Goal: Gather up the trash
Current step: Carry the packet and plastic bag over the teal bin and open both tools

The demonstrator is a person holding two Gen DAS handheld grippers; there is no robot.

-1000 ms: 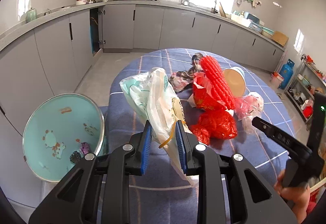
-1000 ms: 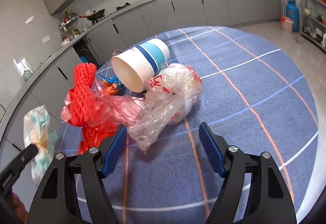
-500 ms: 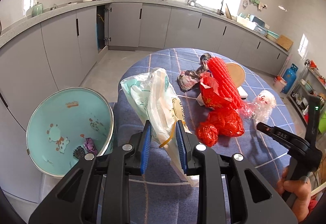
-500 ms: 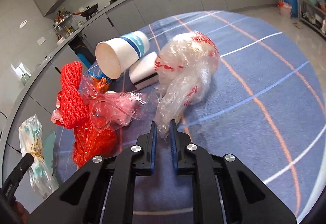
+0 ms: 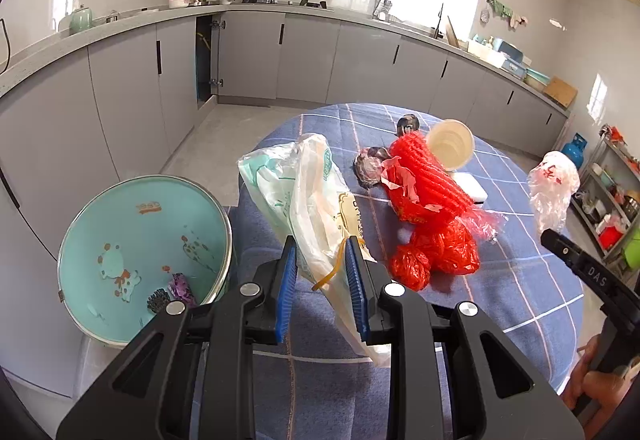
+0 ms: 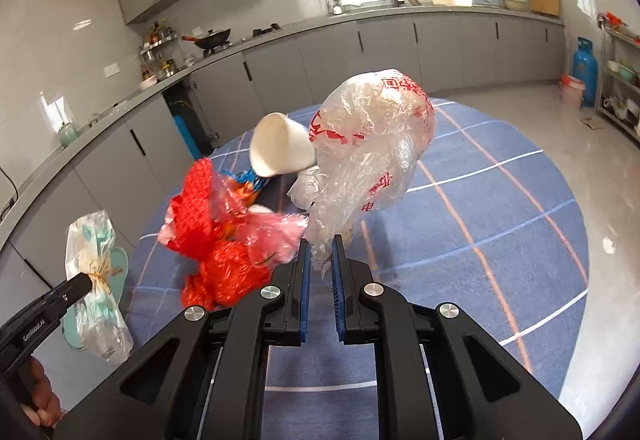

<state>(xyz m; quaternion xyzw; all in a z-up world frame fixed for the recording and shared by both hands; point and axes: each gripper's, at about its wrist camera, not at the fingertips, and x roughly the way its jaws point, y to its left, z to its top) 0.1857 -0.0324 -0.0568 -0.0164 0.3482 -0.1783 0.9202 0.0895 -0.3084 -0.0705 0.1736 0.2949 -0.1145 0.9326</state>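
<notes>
The left tool [image 5: 322, 282] grips a white bag [image 5: 308, 196], with the trash bin [image 5: 144, 256] just lower left. The right tool [image 6: 320, 286] pinches a clear bag [image 6: 372, 144] above the counter [image 6: 500, 224].

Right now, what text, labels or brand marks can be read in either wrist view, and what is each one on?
"DAS": on the right gripper's black finger.
"GenRobot.AI": on the left gripper's finger, small.
Red characters on the clear plastic bag: crumpled, not readable.
Dark print on the white-and-green bag: only partial letters, not readable.
Orange mark inside the teal bin: too blurred.
</notes>
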